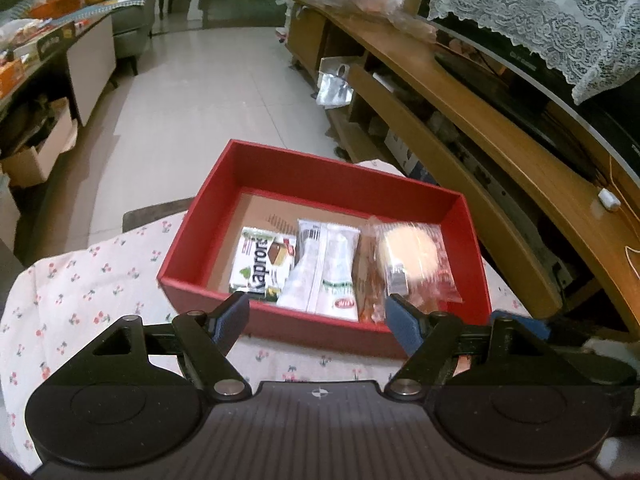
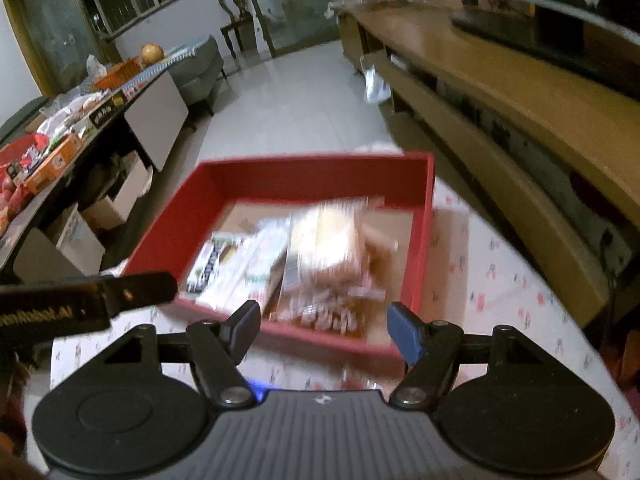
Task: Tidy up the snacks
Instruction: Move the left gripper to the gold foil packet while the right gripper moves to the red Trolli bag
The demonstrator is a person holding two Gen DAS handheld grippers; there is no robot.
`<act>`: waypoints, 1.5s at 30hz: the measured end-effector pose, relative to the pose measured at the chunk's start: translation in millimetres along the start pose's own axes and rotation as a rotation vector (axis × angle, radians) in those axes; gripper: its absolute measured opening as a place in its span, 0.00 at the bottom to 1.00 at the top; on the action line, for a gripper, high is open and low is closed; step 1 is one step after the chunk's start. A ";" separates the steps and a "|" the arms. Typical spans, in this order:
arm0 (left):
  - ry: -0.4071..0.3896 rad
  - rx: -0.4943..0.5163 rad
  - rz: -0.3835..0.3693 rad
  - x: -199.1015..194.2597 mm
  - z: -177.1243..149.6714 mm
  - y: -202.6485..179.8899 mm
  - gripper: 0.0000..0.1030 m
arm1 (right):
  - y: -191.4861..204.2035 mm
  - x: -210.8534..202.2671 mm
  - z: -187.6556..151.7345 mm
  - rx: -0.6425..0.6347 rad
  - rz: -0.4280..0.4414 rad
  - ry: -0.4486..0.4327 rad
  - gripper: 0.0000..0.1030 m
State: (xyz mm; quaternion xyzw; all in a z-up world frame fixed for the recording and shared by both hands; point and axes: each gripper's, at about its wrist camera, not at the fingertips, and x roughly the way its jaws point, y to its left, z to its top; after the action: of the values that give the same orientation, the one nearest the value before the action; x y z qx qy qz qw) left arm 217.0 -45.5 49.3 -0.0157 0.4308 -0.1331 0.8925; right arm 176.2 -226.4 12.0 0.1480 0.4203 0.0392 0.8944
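Observation:
A red box [image 1: 304, 156] sits on a floral cloth [image 1: 80, 280]. Inside it lie a green-and-white Kaprori packet [image 1: 260, 264], white sachets [image 1: 324, 276], an orange packet [image 1: 366, 280] and a clear bag with a round bun [image 1: 412, 256]. My left gripper [image 1: 318, 316] hangs open just above the box's near wall, nothing between its fingers. The right wrist view is blurred. It shows the same red box [image 2: 320, 170] with the snacks [image 2: 304, 256] piled in it. My right gripper [image 2: 324, 320] is open and empty over the near wall. The left gripper's black arm [image 2: 88, 300] shows at its left.
A long wooden cabinet [image 1: 460, 92] with a lace-covered television [image 1: 540, 20] runs along the right. A low table [image 2: 52, 156] crowded with more snack packets and boxes stands at the left. Pale tiled floor [image 1: 208, 80] lies beyond the box.

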 end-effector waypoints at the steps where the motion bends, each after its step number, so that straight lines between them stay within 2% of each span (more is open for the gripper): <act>1: 0.001 0.001 -0.001 -3.3 -3.3 1.2 0.78 | 1.2 -0.3 -4.5 0.004 0.003 0.016 0.83; 6: 0.019 0.016 0.012 -14.1 -23.1 5.9 0.78 | 15.3 -5.2 -23.7 -0.023 0.026 0.044 0.83; 12: 0.046 -0.014 0.032 -27.5 -47.0 23.5 0.79 | 38.8 -6.0 -44.0 -0.073 0.069 0.080 0.83; 22: 0.104 -0.107 0.104 -45.3 -85.6 72.8 0.80 | 82.1 4.1 -77.0 -0.191 0.124 0.165 0.83; 28: 0.134 -0.193 0.167 -57.9 -109.8 108.3 0.81 | 98.1 7.0 -85.1 -0.225 0.161 0.196 0.84; 33: 0.177 -0.239 0.186 -56.2 -127.0 123.6 0.81 | 106.3 6.8 -88.4 -0.250 0.172 0.202 0.84; 38: 0.184 -0.232 0.194 -59.7 -131.3 126.3 0.81 | 110.4 8.4 -92.3 -0.271 0.175 0.218 0.84; 45: 0.219 -0.140 0.188 -56.2 -130.0 132.6 0.81 | 116.1 8.9 -99.7 -0.310 0.188 0.240 0.84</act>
State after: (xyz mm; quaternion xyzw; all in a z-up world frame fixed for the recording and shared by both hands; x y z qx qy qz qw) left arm 112.8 107.7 -8.3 -0.0228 0.5332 -0.0194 0.8455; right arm 112.1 -90.9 -20.1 0.0413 0.4969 0.2039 0.8425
